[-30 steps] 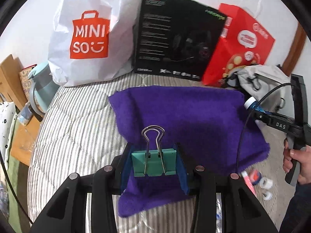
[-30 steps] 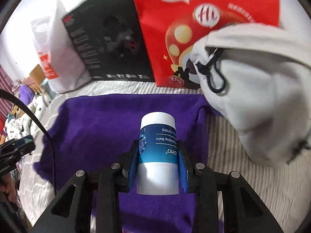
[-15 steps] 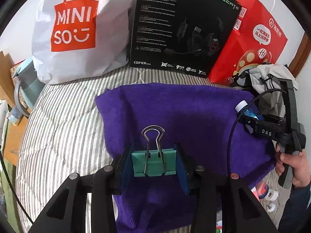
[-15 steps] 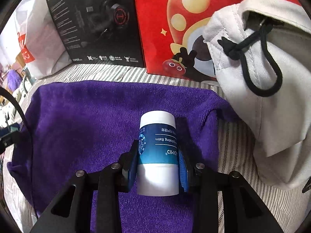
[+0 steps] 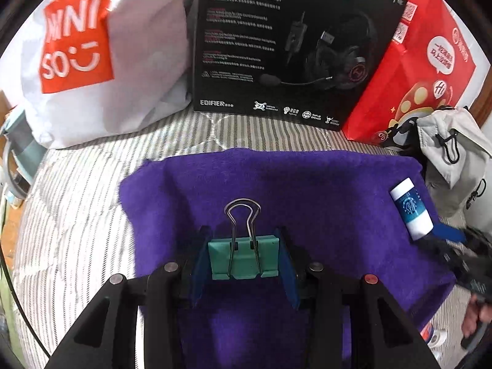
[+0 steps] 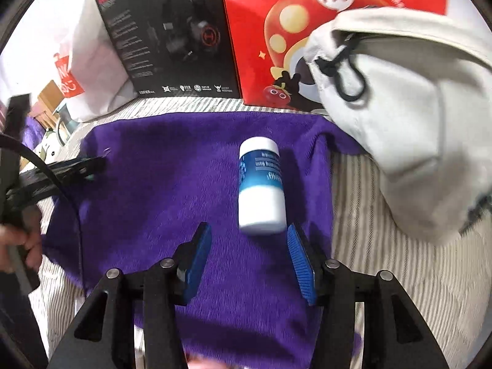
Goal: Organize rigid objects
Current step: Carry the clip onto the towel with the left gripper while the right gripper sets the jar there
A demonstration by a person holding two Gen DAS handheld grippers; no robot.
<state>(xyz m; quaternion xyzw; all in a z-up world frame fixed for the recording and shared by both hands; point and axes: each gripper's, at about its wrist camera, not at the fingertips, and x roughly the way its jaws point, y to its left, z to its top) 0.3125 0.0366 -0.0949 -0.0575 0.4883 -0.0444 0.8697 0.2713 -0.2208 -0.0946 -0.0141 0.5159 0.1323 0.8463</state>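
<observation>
left gripper [image 5: 243,256] clamps binder clip [image 5: 243,258]; balm bottle [image 6: 260,189] lies on towel [image 6: 160,190].

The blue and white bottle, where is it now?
The blue and white bottle lies on the purple towel, just ahead of the open right tool, near the towel's right edge beside the grey drawstring bag.

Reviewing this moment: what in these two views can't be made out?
- Balm tube label: right wrist view, motion blur makes the text unreadable.
- Small rolls: left wrist view, tiny at the fisheye rim and partly cut off; what they are is unclear.
- Left gripper: right wrist view, blurred, its binder clip barely visible.
- Drawstring bag: contents hidden by its fabric.
</observation>
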